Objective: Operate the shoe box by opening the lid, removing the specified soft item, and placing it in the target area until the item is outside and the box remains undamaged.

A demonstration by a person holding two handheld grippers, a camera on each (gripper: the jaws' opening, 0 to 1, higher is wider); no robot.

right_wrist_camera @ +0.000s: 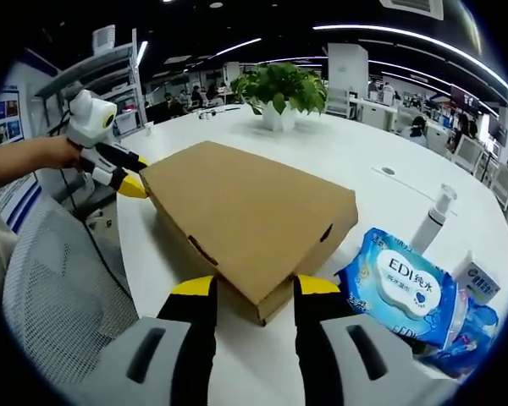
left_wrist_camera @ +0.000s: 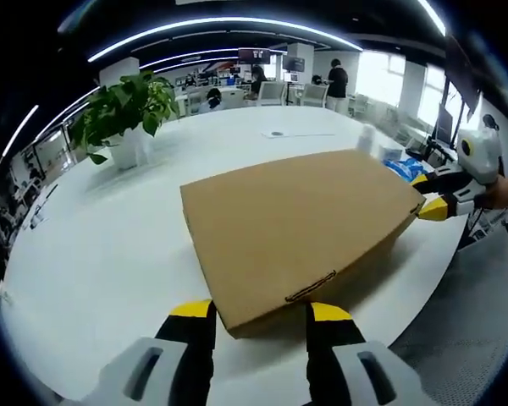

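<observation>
You are at the first step: the box (left_wrist_camera: 300,233) lies flat on the white counter (left_wrist_camera: 110,254), lid shut, and nothing has been taken out. Your left gripper (left_wrist_camera: 258,326) has its jaws open, set either side of one corner of the box. Your right gripper (right_wrist_camera: 244,296) is the same at the opposite end, jaws open around the corner there, gripping nothing. Next, judge where the lid's front edge is, get a jaw under it and lift gently so the card does not tear.

The left gripper view shows a tab slot (left_wrist_camera: 311,288) in the box edge. The right gripper view shows a wipes pack (right_wrist_camera: 398,288) and a spray bottle (right_wrist_camera: 432,216) beside the box.
</observation>
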